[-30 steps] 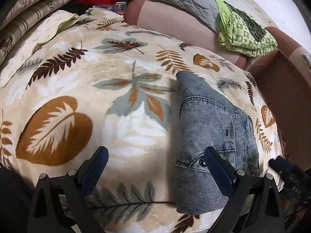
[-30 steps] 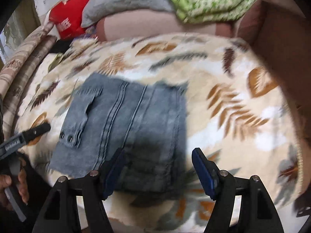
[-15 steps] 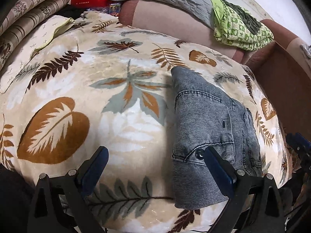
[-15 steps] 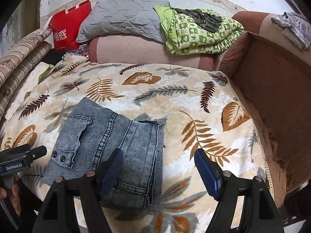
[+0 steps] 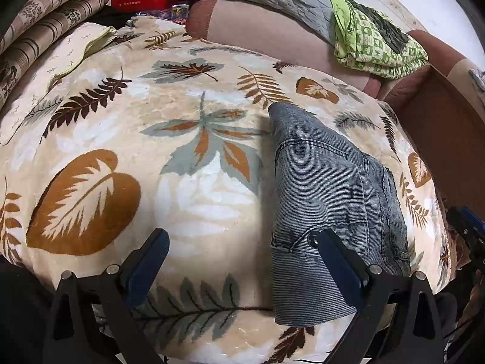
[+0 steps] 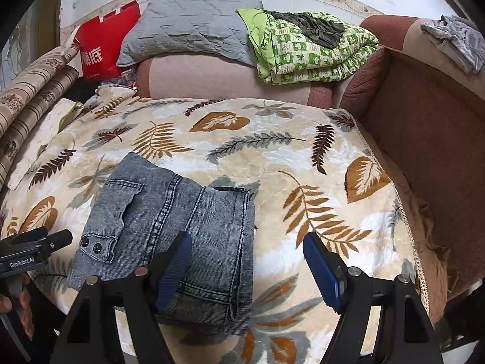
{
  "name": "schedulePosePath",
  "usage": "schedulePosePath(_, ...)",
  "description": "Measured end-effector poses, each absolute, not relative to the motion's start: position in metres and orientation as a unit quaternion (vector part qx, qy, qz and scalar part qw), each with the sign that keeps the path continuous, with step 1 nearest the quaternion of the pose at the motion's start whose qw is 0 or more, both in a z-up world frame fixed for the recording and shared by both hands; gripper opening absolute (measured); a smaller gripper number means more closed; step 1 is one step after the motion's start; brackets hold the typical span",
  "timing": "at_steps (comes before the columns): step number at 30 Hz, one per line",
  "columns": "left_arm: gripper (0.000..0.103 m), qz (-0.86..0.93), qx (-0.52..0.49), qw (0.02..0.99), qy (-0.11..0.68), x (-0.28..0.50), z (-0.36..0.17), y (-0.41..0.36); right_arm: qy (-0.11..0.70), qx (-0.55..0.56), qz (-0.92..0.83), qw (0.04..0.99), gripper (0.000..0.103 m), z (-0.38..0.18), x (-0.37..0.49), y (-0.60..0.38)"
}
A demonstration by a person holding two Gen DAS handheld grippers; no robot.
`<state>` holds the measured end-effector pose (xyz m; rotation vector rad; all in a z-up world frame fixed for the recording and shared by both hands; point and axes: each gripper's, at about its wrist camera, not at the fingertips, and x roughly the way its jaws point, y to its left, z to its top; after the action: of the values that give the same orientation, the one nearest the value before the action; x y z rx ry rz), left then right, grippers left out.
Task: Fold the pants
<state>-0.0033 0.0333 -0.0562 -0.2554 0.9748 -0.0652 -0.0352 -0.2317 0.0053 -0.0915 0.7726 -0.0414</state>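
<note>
The grey denim pants lie folded into a compact rectangle on the leaf-print blanket. In the right wrist view the pants show a flap pocket with two snaps. My left gripper is open and empty, held above the blanket to the left of the pants, with its right finger over the pants' edge. My right gripper is open and empty, above the pants' near right corner. The left gripper also shows at the left edge of the right wrist view.
A sofa back carries a grey quilted pillow and a green checked blanket. A red bag and striped cushions sit at the left. A brown armrest rises on the right.
Both grippers have drawn back and up from the folded pants. The right wrist view has lifted and steadied, so the sofa back now shows. The pants lie still.
</note>
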Motion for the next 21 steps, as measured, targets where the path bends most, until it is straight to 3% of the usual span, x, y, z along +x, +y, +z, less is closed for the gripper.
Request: schedulePosePath(21,0.099,-0.031,-0.124,0.875,0.468,-0.0034,-0.0574,0.0339,0.375,-0.058,-0.032,0.924,0.079,0.0038,-0.0351,-0.2307)
